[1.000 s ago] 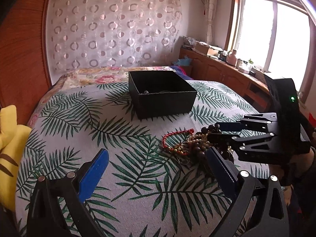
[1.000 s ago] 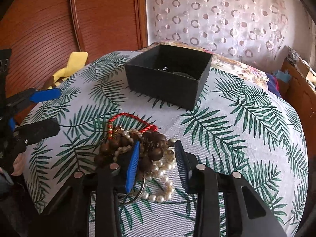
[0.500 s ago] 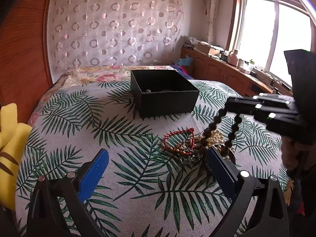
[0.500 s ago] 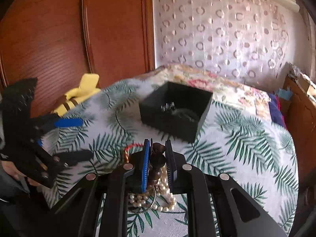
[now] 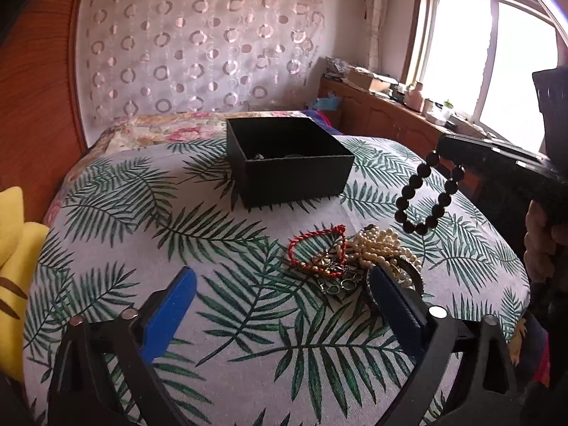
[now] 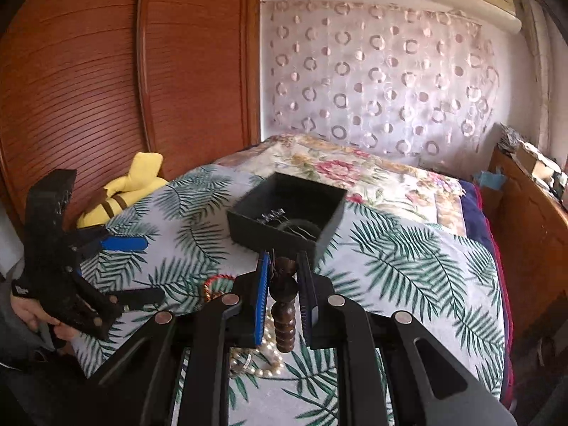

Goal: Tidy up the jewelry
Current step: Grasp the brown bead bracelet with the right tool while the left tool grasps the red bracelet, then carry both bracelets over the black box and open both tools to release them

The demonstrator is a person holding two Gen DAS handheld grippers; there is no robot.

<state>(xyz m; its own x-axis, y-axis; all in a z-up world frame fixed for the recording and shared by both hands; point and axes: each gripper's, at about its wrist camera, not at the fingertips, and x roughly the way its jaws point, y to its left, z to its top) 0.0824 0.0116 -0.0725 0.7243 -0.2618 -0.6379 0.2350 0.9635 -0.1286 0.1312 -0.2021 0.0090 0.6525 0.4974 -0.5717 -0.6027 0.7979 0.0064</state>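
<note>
My right gripper point(image 6: 284, 266) is shut on a dark wooden bead bracelet point(image 6: 284, 305). It holds the bracelet in the air above the bed, and the loop point(image 5: 427, 195) hangs from it in the left wrist view. An open black box point(image 5: 289, 163) stands on the leaf-print cloth and also shows in the right wrist view point(image 6: 287, 216), just beyond the held beads. A jewelry pile point(image 5: 355, 259) with a red cord bracelet point(image 5: 316, 245) and pearls point(image 5: 381, 245) lies in front of the box. My left gripper point(image 5: 280, 298) is open and empty, low over the cloth near the pile.
A yellow plush toy point(image 6: 124, 188) lies at the bed's left edge by the wooden wardrobe point(image 6: 106, 71). A wooden cabinet point(image 5: 390, 117) with clutter runs under the window on the right. A floral quilt point(image 6: 355, 174) covers the far end of the bed.
My right gripper closed on the dark bead bracelet, lifted it off the pile and carried it up toward the box. The left gripper stayed open and nearly still.
</note>
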